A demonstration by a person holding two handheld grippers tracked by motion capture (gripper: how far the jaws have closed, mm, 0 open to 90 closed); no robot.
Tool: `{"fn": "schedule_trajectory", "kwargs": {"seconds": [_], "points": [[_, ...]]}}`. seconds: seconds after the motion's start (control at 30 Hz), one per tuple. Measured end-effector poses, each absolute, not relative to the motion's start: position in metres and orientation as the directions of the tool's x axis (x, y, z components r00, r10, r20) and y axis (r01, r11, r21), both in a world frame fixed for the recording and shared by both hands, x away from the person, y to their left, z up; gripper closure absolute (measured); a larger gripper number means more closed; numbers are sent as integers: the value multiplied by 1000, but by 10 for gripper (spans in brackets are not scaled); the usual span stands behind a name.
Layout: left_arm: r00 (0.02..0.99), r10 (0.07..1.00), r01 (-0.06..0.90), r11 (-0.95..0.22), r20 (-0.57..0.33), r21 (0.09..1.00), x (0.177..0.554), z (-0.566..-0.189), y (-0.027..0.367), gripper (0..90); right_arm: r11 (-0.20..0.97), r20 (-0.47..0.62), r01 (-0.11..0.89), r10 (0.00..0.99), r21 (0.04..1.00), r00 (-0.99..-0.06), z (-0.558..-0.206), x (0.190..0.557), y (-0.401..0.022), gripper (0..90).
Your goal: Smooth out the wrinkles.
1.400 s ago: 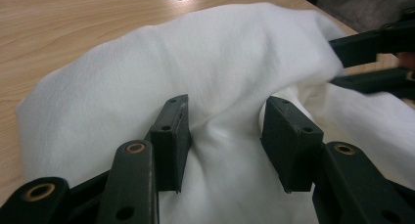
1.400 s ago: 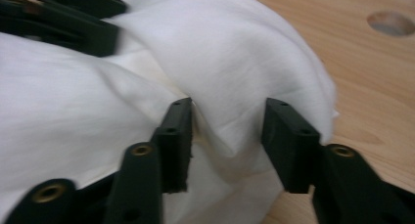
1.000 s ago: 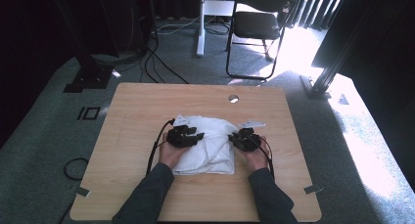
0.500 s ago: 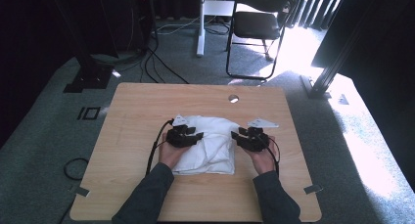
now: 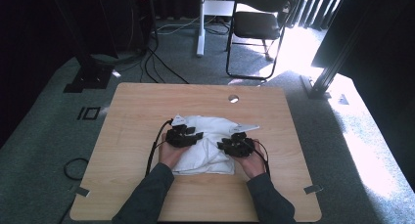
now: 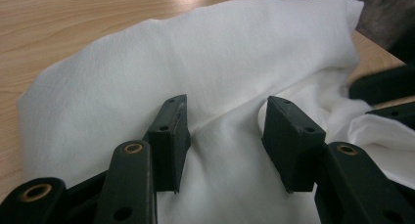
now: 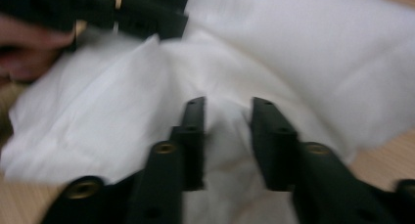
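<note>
We count one white cloth (image 5: 208,143), two hand-held grippers and one wooden bench (image 5: 147,106) with one round hole (image 5: 233,99) near its far edge, at about 12 o'clock from the cloth. One black chair (image 5: 257,26) stands on the floor beyond the bench.

The cloth lies crumpled in the middle of the bench. The left hand-held gripper (image 5: 188,136) rests on its 9 o'clock side, the right hand-held gripper (image 5: 229,145) on its 4 o'clock side.

In the left gripper view, the left hand-held gripper (image 6: 226,136) stands half spread with a raised fold of cloth (image 6: 195,67) between its jaws; we cannot tell whether they press it. In the blurred right gripper view, the right hand-held gripper (image 7: 227,136) has just been closing, a ridge of cloth (image 7: 274,48) between the jaws; whether it is pinched we cannot tell.
</note>
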State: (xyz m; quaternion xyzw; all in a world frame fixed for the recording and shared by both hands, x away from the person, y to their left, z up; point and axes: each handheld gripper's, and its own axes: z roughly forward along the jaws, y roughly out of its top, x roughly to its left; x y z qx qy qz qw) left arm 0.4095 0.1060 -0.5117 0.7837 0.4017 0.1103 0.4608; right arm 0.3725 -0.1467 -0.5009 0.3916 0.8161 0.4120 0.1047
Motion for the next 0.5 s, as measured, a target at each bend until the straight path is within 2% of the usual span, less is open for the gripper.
{"fn": "schedule_trajectory", "kwargs": {"seconds": [0.03, 0.2, 0.23, 0.27, 0.3, 0.33, 0.37, 0.4, 0.43, 0.5], "points": [[652, 731, 531, -249, -203, 810, 410, -512, 106, 526, 407, 96, 538, 726, 738, -681, -500, 362, -154, 778], [647, 733, 535, -241, -209, 810, 411, -512, 107, 525, 445, 27, 547, 758, 709, -652, -502, 347, -172, 780], [648, 732, 535, -241, -210, 810, 411, -512, 107, 525, 446, -1, 555, 781, 702, -625, -500, 343, -180, 730], [648, 732, 535, -241, -210, 810, 411, -512, 107, 525, 446, -1, 555, 781, 702, -625, -500, 343, -180, 730], [650, 733, 532, -247, -203, 810, 410, -512, 107, 523, 388, 29, 544, 794, 744, -607, -493, 343, -187, 655], [650, 733, 532, -247, -203, 810, 410, -512, 107, 521, 388, 29, 544, 794, 744, -607, -493, 343, -187, 655], [648, 734, 533, -246, -203, 810, 410, -512, 106, 521, 297, 91, 518, 797, 802, -598, -483, 346, -190, 584], [648, 734, 533, -246, -203, 810, 410, -512, 106, 521, 297, 91, 518, 797, 802, -598, -483, 346, -190, 584], [646, 734, 535, -241, -208, 810, 410, -512, 106, 521, 240, 136, 493, 780, 837, -611, -476, 352, -185, 535], [643, 734, 539, -231, -218, 810, 411, -512, 107, 521, 240, 140, 482, 768, 843, -625, -474, 359, -173, 513]]}}
